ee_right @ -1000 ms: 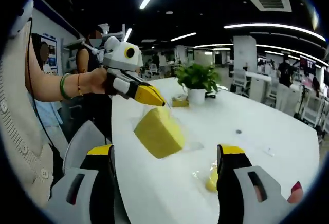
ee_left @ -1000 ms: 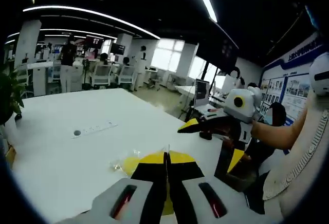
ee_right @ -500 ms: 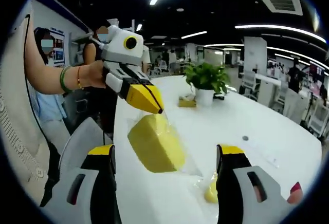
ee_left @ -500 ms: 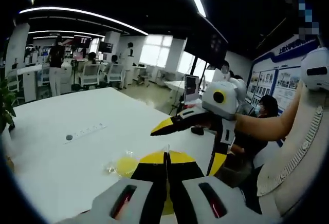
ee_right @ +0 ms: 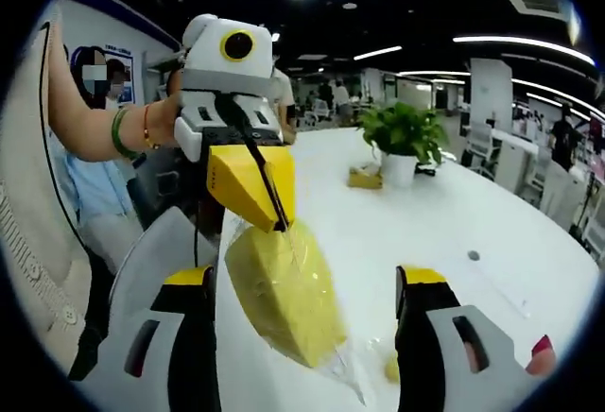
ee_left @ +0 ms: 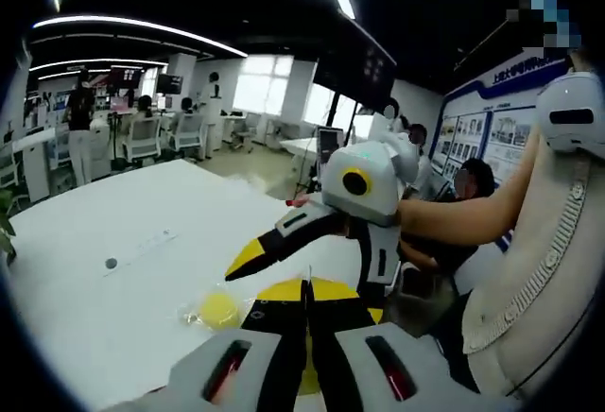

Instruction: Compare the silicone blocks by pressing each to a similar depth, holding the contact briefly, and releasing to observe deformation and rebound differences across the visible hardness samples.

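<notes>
Yellow silicone block [ee_right: 284, 294] in a clear plastic bag [ee_right: 336, 369] is what's going on here: in the right gripper view it hangs off the table [ee_right: 378, 232], pinched by the bag's top edge in the left gripper [ee_right: 274, 218], whose yellow jaws are clamped together on the plastic. The right gripper [ee_right: 302, 336] has its jaws spread wide, one either side of the hanging block, not touching it as far as I can tell.

So I'd say no pressing is happening yet, this is still the handling part, getting a sample lifted and lined up. Next move probably calls for either setting the block back down on the white table so it has support, or squeezing it gently between the open right jaws, then a short hold and a release.

A second, smaller bagged yellow sample [ee_left: 217, 310] lies on the table to the left in the left gripper view, just beyond the left jaws.

Versus a second ago: the block sits closer and more central between the right jaws, and the left gripper now hangs nearly straight above it instead of coming in from the far left.
</notes>
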Demonstrator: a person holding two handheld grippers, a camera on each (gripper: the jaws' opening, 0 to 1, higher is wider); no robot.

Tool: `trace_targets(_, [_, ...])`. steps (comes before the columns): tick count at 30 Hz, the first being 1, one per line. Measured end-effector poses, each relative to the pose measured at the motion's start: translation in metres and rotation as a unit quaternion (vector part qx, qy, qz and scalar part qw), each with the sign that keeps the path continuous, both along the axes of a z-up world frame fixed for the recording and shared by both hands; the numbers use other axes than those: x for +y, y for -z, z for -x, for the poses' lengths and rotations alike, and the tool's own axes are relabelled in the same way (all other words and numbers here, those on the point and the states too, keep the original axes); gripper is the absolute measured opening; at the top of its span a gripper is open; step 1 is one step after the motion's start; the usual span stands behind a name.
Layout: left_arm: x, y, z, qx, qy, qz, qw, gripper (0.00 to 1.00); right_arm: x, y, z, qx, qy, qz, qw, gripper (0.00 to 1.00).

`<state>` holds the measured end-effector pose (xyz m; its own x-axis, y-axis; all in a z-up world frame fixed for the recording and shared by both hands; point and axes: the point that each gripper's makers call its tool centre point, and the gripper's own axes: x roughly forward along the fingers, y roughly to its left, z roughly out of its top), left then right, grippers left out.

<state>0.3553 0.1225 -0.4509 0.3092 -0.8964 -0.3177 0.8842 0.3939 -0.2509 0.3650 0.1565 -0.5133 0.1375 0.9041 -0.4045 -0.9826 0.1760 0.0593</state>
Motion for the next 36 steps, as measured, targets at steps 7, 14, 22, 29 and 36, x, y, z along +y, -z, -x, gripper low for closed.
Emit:
trace_targets(7, [-0.003,-0.003,-0.001,-0.002,0.015,0.003,0.9999,0.00,0.003,0.008,0.005,0.017,-0.022,0.010,0.9995,0.63])
trace_targets(14, [-0.005,-0.002,0.005,0.000,0.044,0.000,0.9990,0.00,0.007,0.013,0.009,0.026,-0.040,0.019,0.9987,0.56])
trace_targets(22, [-0.006,-0.005,0.009,-0.014,0.061,-0.005,0.9980,0.00,0.009,0.014,0.015,0.045,-0.058,0.022,0.9971,0.42])
trace_targets(29, [-0.007,-0.004,0.015,-0.015,0.070,-0.013,0.9973,0.00,0.007,0.015,0.021,0.048,-0.065,0.027,0.9964,0.34])
trace_targets(36, [-0.007,-0.004,0.018,-0.016,0.073,-0.011,0.9972,0.00,0.004,0.013,0.024,0.030,-0.068,0.033,0.9967,0.24])
